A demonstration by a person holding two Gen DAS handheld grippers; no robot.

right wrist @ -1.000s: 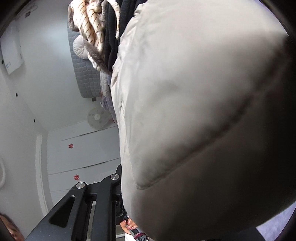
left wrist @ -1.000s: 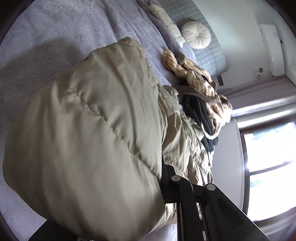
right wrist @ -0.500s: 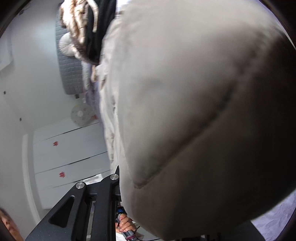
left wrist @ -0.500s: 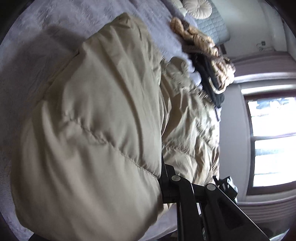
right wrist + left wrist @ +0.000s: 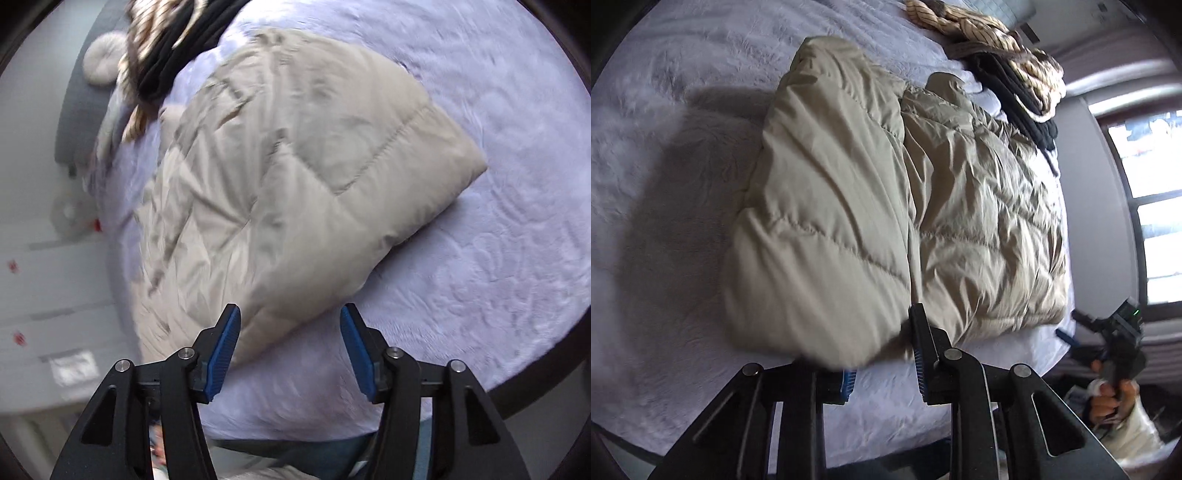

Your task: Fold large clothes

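A beige quilted puffer jacket [image 5: 886, 206] lies on the lavender bedspread [image 5: 672, 155], one side folded over the rest. My left gripper [image 5: 882, 354] is open at the jacket's near edge; the fabric overlaps its left finger, and its blue pads show. The jacket also shows in the right wrist view [image 5: 295, 177]. My right gripper [image 5: 290, 347] is open and empty, just short of the jacket's near edge. The right gripper also appears in the left wrist view [image 5: 1115, 332], off the bed's right side.
A pile of striped and black clothes [image 5: 1008, 59] lies beyond the jacket near the headboard, also seen in the right wrist view [image 5: 162, 55]. A round cushion [image 5: 101, 59] leans on the grey headboard. A window [image 5: 1152, 206] is at the right; white cabinets [image 5: 44, 295] at the left.
Both grippers were shut on the jacket and held it up close to the cameras. Now the jacket lies folded on the bed, both grippers have opened and have drawn back from it.
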